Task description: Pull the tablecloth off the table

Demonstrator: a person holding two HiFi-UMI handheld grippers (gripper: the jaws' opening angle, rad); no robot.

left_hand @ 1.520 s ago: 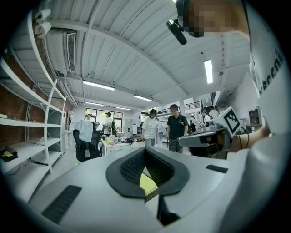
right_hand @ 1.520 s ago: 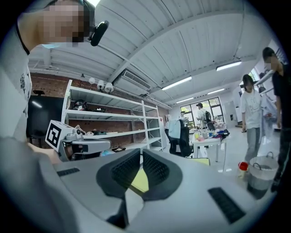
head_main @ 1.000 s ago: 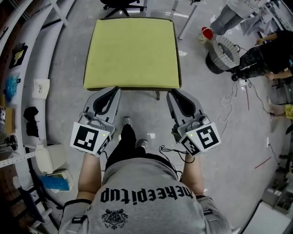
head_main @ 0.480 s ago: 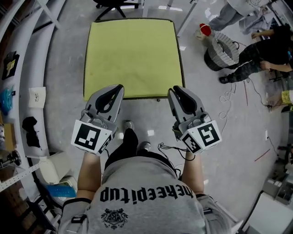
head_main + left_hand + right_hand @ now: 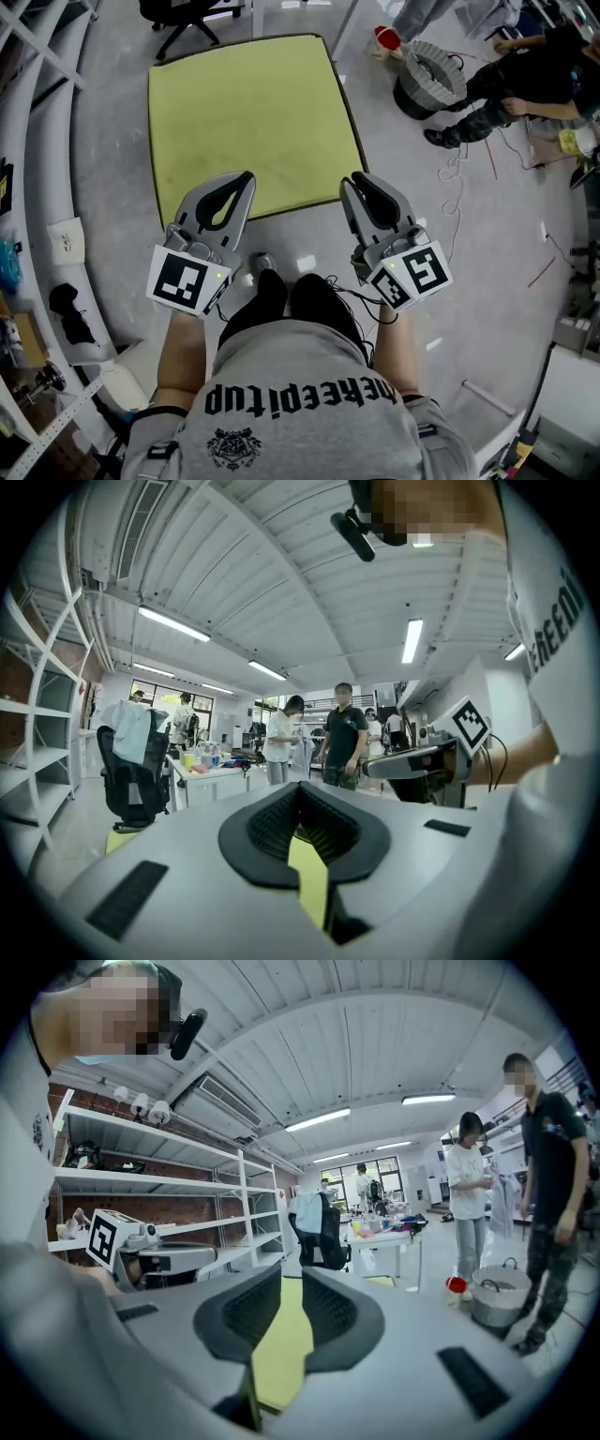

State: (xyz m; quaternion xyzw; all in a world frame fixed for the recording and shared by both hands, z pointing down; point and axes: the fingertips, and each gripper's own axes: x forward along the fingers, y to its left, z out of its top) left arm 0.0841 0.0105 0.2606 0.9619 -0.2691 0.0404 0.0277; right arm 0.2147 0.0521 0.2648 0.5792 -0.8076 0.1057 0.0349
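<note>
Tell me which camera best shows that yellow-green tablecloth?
The head view: it looks down on almost the whole tablecloth, spread flat. The left gripper view shows only a thin strip pinched in the left tool; the right gripper view shows a broader strip between the jaws of the right tool, which have just been opening.

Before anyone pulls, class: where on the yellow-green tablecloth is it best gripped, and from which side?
Grip the tablecloth along its near edge, lowest in the head view, close to both corners, coming in level from that side. It lies spread flat, so probably only the edge offers jaws something to pinch; two spread grips should keep the pull even.
</note>
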